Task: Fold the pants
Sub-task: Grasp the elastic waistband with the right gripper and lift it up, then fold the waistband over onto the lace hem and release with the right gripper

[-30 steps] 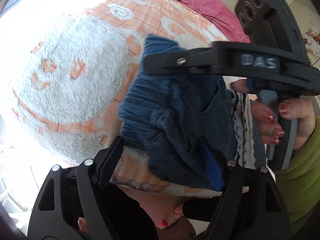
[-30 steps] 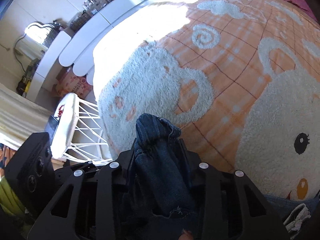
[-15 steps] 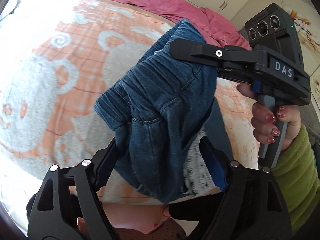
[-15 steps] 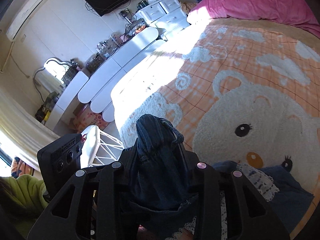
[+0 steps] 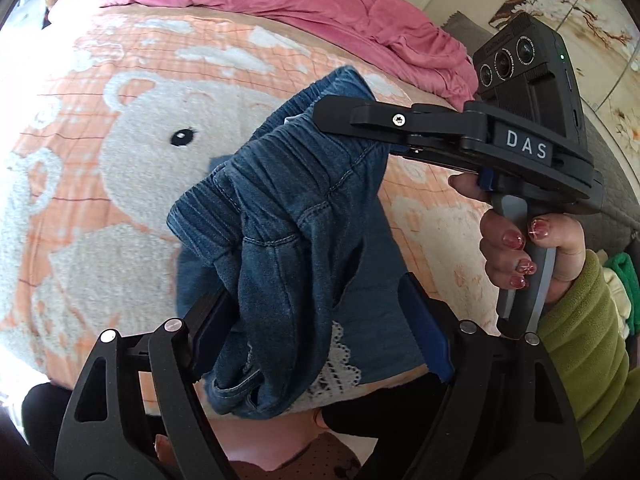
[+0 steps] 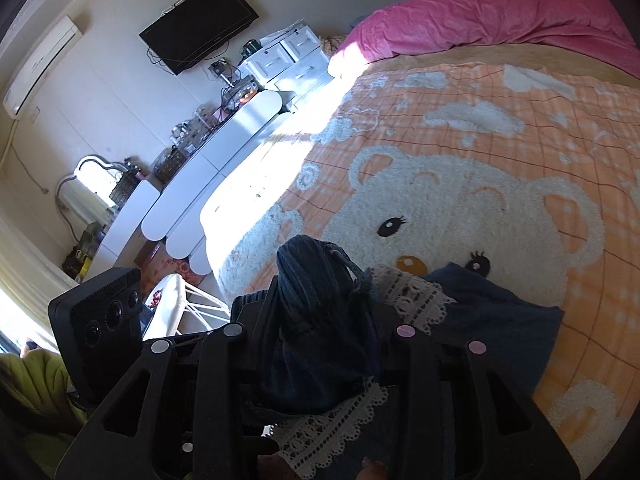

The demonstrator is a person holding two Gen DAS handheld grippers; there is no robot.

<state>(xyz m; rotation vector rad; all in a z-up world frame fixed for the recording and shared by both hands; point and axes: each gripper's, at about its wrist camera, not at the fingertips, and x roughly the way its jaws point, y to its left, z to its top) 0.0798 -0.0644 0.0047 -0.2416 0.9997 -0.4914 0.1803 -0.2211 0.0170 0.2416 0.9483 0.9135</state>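
Denim pants (image 5: 288, 216), lace-hemmed, lifted over blanket's (image 5: 120, 184) near edge: right gripper (image 5: 344, 116) pinching waistband; left gripper (image 5: 316, 320) spread, cloth merely draped between. Risk: bunch slides off the left side, spoiling the fold.

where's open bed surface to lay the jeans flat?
Bare blanket runs from the bear's face up to the pink duvet, and toward the sunlit edge beside the white dressers. It is crowded near the person: the jeans hang bunched in the right gripper, their lace hem trailing on the blanket.

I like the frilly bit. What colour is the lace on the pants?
The lace trim is white, against dark blue denim pants. It shows best in the right wrist view.
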